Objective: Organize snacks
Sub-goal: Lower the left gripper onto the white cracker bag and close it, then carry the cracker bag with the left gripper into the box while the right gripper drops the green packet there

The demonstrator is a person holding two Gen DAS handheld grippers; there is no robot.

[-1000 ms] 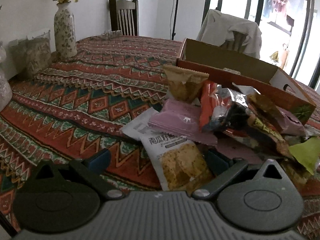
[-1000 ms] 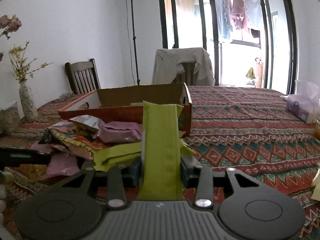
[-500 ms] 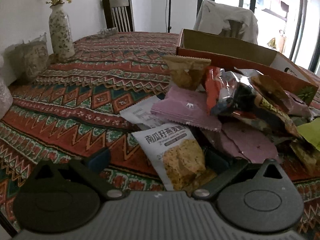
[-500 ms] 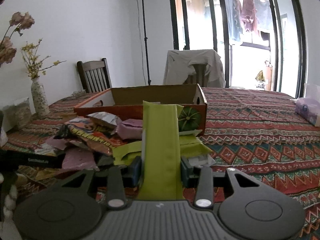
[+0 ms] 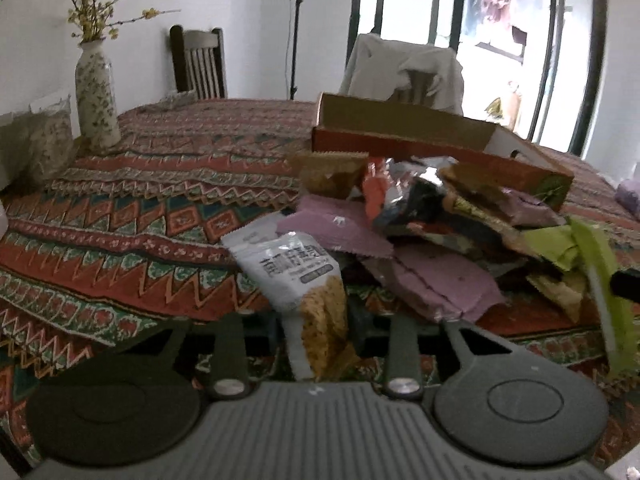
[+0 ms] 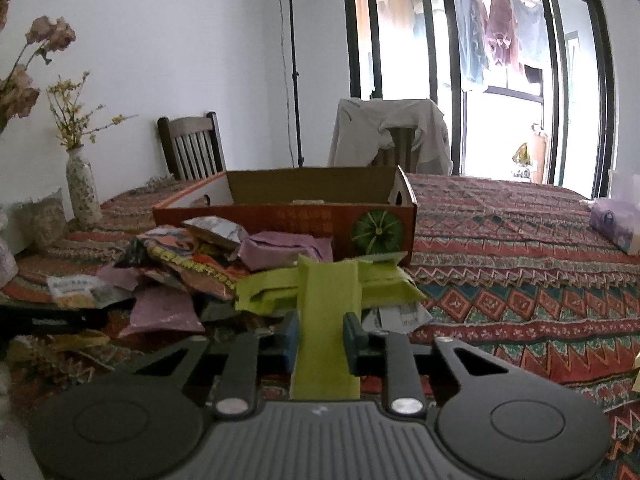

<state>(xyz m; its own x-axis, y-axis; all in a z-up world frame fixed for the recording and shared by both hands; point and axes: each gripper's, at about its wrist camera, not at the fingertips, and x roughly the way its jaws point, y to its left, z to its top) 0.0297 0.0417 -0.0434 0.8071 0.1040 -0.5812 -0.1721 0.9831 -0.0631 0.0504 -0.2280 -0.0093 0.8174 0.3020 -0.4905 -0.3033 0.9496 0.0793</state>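
Leftmost, a flowered vase (image 5: pixel 97 92) is seen at 10 o'clock of the left wrist view, on the patterned tablecloth (image 5: pixel 132 216). At 6 o'clock the left gripper (image 5: pixel 318 322) is closing its jaws on a white cracker packet (image 5: pixel 304 280); the packet's lower end is pinched narrow between them, and the pads appear to press it. Crackers inside are judged fragile, the film light, soft and slippery, so a hold at the flat sealed edge is judged better than at the filled middle.

Further right, at 2 o'clock, the snack pile (image 5: pixel 432 220) lies against the near wall of the open cardboard box (image 5: pixel 404 132); purple, orange and silver packs overlap there.

In the right wrist view the box (image 6: pixel 280 216) stands at 12 o'clock, the pile (image 6: pixel 192 256) at 9–10 o'clock. The right gripper (image 6: pixel 325 334) is clamped tight on a green packet (image 6: pixel 326 312), held upright approx. mid-length. It is judged light, flat and flexible; a floppy top is likely if tilted.

Vs. a sec. ago: left jaws were spread wide w/ the white packet lying loose between them; now it is squeezed and crumpled. The right jaws are a little narrower on the green packet, otherwise unchanged.
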